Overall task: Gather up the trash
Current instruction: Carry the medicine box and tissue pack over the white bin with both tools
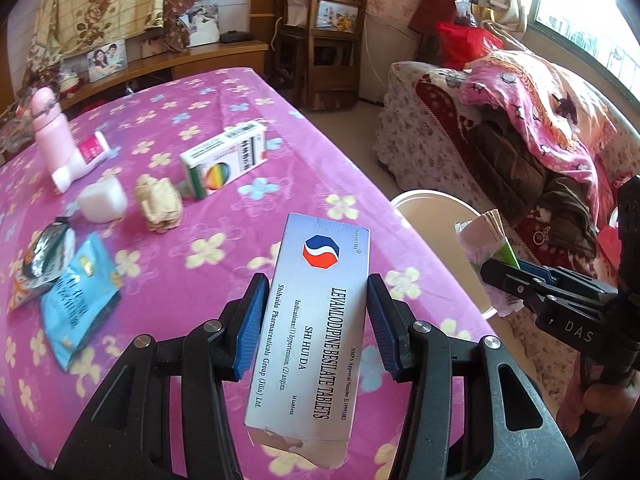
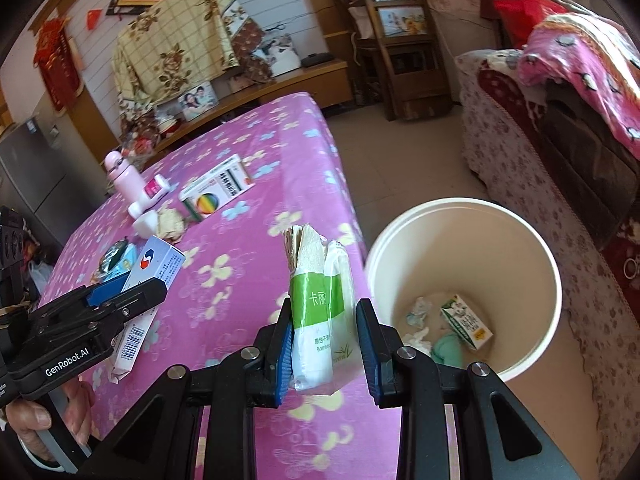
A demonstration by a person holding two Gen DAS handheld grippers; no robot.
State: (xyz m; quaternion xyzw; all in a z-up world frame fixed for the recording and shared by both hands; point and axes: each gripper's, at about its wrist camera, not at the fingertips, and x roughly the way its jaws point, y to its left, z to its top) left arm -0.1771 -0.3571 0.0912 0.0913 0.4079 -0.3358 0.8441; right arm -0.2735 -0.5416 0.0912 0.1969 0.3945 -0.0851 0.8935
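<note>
My left gripper (image 1: pixel 316 296) is shut on a silver-blue tablet box (image 1: pixel 316 320) and holds it above the pink flowered table (image 1: pixel 224 92). The box also shows in the right wrist view (image 2: pixel 158 272). My right gripper (image 2: pixel 324 320) is shut on a green and white tissue pack (image 2: pixel 320 312), held over the table's right edge beside the cream waste bin (image 2: pixel 532 248). The bin holds a small carton (image 2: pixel 466 322) and crumpled scraps. The tissue pack also shows in the left wrist view (image 1: pixel 482 240).
On the table lie a rainbow-marked box (image 1: pixel 224 158), a crumpled paper ball (image 1: pixel 158 202), a white cube (image 1: pixel 102 200), a pink bottle (image 1: pixel 50 132), a tube (image 1: pixel 86 160), a blue pouch (image 1: pixel 78 300) and a foil wrapper (image 1: pixel 44 252). A sofa with blankets (image 2: pixel 560 128) stands to the right.
</note>
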